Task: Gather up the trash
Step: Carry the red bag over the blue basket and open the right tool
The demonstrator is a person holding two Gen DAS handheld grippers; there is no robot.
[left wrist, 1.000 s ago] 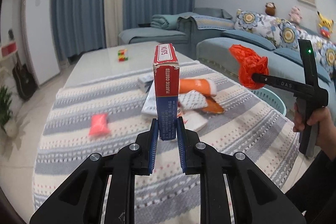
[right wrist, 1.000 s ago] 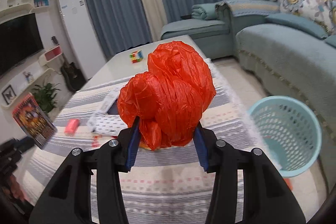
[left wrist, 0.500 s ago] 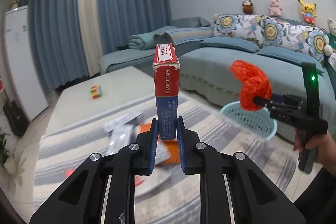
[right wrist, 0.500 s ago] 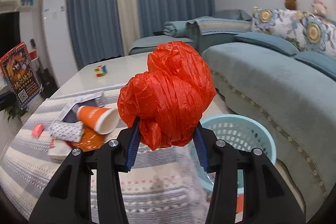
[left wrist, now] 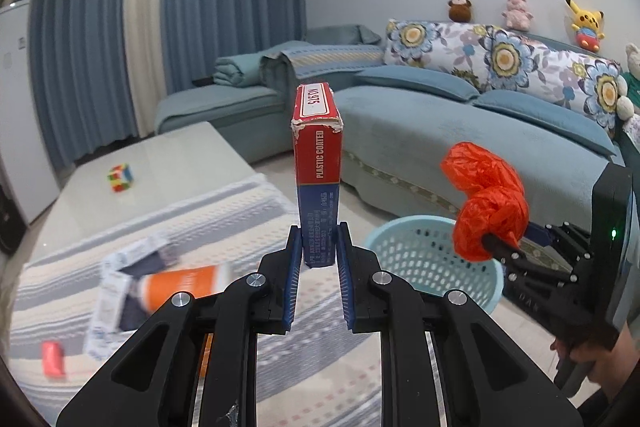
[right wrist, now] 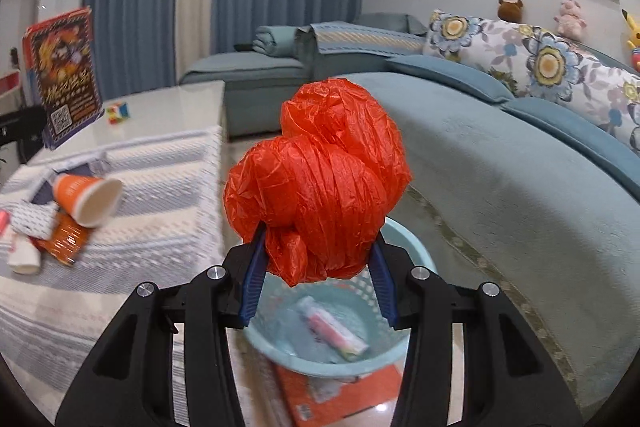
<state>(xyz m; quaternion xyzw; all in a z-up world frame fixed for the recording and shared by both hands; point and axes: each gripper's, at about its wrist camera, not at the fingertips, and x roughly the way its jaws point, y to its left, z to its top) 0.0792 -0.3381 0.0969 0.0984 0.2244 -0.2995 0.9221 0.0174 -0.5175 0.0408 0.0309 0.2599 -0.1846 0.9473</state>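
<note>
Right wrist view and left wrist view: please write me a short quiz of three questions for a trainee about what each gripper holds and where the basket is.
1. True or false: the right gripper is shut on a crumpled orange plastic bag.
2. What does the left gripper hold?
3. In the right wrist view, the light blue basket is: A) on the sofa, B) below the bag, C) on the table.

Key: 1 true; 2 a red and blue box, upright; 3 B.

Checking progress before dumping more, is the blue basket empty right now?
Not empty. The right wrist view shows a small wrapped packet lying on the bottom of the basket.
</note>
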